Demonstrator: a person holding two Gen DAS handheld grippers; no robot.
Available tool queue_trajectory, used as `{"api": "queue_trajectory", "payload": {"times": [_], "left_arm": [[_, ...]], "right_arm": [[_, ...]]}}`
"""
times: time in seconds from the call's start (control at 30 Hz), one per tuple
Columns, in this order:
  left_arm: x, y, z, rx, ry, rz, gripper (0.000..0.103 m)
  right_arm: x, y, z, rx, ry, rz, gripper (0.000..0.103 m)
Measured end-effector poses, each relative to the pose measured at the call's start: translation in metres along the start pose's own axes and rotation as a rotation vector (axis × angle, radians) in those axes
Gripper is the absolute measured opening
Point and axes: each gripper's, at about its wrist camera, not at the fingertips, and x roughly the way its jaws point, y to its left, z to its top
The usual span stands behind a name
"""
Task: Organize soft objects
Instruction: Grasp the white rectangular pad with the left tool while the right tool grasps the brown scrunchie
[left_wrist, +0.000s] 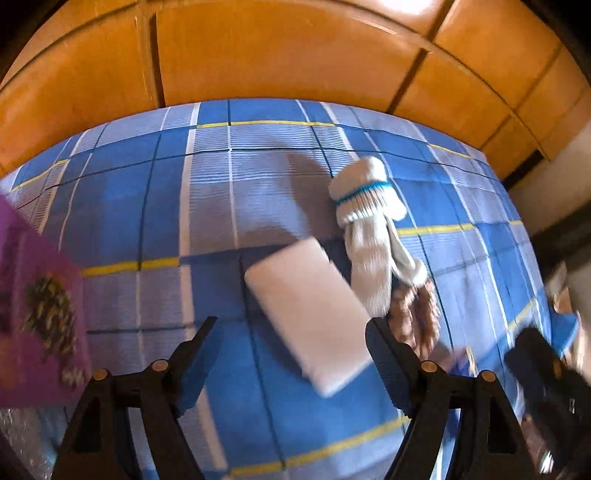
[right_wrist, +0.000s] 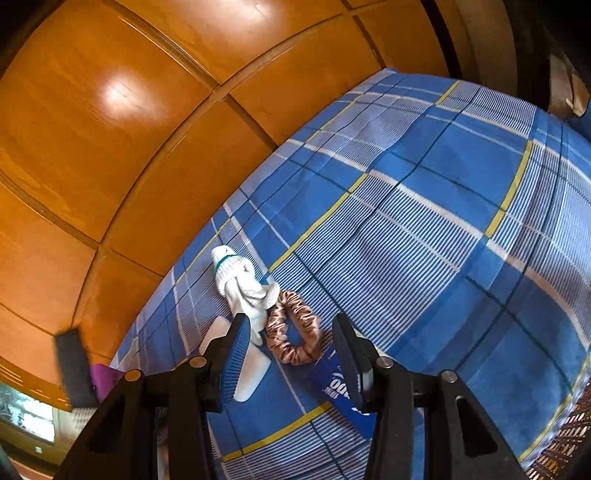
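Both the left gripper (left_wrist: 291, 332) and right gripper (right_wrist: 290, 332) hang open, empty. On the bedsheet (right_wrist: 424, 221), the glove (right_wrist: 243, 288) touches the scrunchie (right_wrist: 295, 332); beside it, seemingly a white sponge (left_wrist: 310, 314).

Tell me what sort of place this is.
Probably a bedroom: a blue plaid bedsheet covers a soft, bed-like surface, glossy wooden wardrobe-style panels stand right behind it, and a white glove and brown scrunchie lie on top.

- White sponge block (left_wrist: 308, 314), flat rectangle, lies tilted on the blue plaid sheet
- White knit glove (left_wrist: 369, 225) with teal wrist band sprawls just beside it, fingers over a brown satin scrunchie (right_wrist: 293, 332), a closed loop lying flat
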Motion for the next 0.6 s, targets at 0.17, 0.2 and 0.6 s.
{"api": "queue_trajectory", "payload": {"times": [0.17,0.2,0.6], "left_arm": [[0.020,-0.009,0.020,-0.052,0.009,0.060,0.080],[0.023,-0.011,0.022,-0.055,0.012,0.069,0.080],[0.013,-0.006,-0.006,0.057,0.008,-0.007,0.062]], "right_arm": [[0.001,-0.002,0.000,0.022,0.015,0.034,0.047],[0.002,-0.002,0.000,0.024,0.018,0.038,0.047],[0.003,-0.002,-0.001,0.028,0.021,0.047,0.048]]}}
